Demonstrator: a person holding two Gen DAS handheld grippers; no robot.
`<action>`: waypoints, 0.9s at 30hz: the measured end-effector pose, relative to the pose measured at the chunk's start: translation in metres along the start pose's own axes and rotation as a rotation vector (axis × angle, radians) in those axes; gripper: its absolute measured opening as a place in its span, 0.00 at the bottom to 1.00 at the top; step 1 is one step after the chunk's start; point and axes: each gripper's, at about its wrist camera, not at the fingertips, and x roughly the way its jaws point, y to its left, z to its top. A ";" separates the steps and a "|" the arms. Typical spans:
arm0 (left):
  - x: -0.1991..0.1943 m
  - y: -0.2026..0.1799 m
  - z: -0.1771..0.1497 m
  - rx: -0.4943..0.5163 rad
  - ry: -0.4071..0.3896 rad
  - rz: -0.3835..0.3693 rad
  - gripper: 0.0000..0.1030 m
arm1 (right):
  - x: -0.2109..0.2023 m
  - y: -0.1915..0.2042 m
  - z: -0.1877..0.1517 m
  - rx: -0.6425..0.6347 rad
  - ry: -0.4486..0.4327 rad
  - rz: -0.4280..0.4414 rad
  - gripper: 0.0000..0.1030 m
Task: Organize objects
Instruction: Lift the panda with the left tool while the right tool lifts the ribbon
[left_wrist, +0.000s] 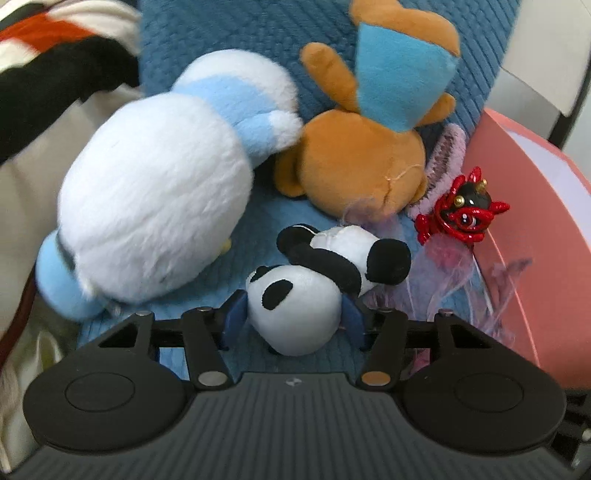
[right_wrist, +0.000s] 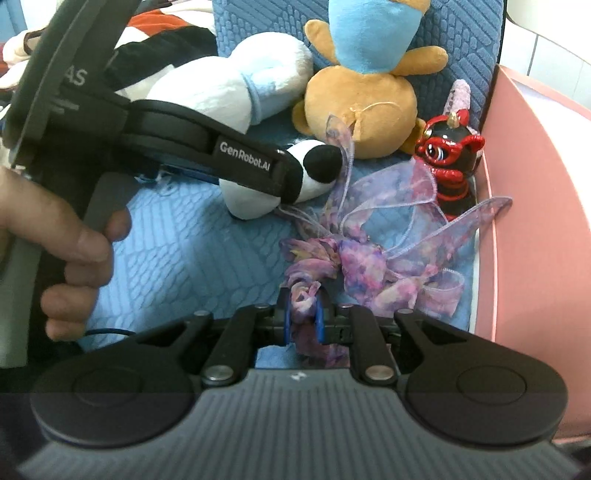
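Plush gives easily: the left gripper is clamped on the small black-and-white panda soft toy, mid-way along the blue quilted cushion. The right gripper pinches the limp purple gauze ribbon near the cushion's pink-box edge; it looks slippery, so better bunched.

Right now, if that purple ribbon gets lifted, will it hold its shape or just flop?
Probably flop: the ribbon looks thin and sheer, with the blue cushion showing through its loops. It seems very light, so the right gripper, pinching one crumpled end, should carry it easily. Its trailing loops might snag the red figurine beside it.
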 end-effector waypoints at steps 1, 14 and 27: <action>-0.005 0.004 -0.002 -0.027 0.000 -0.002 0.59 | -0.002 0.001 -0.001 0.002 -0.001 0.002 0.16; -0.024 0.043 -0.032 -0.300 0.058 -0.087 0.60 | -0.010 0.028 -0.025 -0.029 0.002 -0.028 0.23; -0.002 0.035 -0.028 -0.283 0.099 -0.101 0.74 | -0.030 0.015 -0.015 -0.018 -0.156 -0.070 0.82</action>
